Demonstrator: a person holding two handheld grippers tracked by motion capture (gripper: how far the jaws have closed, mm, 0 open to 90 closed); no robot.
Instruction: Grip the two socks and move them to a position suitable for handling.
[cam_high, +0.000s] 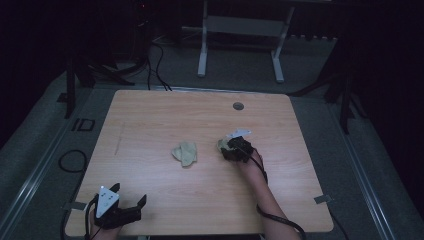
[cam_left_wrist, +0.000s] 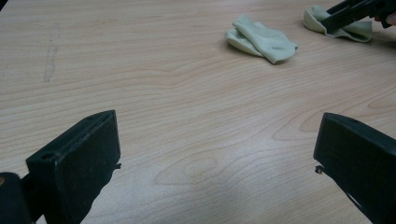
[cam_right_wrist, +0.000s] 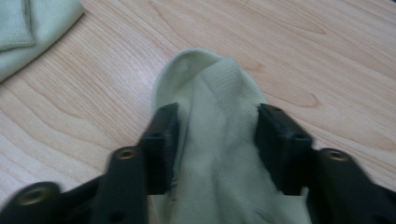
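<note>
Two pale green socks lie on the wooden table (cam_high: 165, 110). One crumpled sock (cam_high: 185, 153) (cam_left_wrist: 264, 39) (cam_right_wrist: 28, 28) rests near the table's middle. To its right lies the second sock (cam_high: 223, 144) (cam_left_wrist: 348, 30) (cam_right_wrist: 217, 93), and my right gripper (cam_high: 231, 149) (cam_right_wrist: 215, 121) is over it. The fabric bunches between the two black jaws and touches both pads. At the table's front left corner my left gripper (cam_high: 129, 193) (cam_left_wrist: 219, 128) stands open over bare wood, with nothing between its jaws.
A round cable hole (cam_high: 238, 106) sits near the table's far edge. Behind the table stands a white desk frame (cam_high: 240, 30) on the grey floor. A cable loop (cam_high: 72, 161) lies on the floor to the left.
</note>
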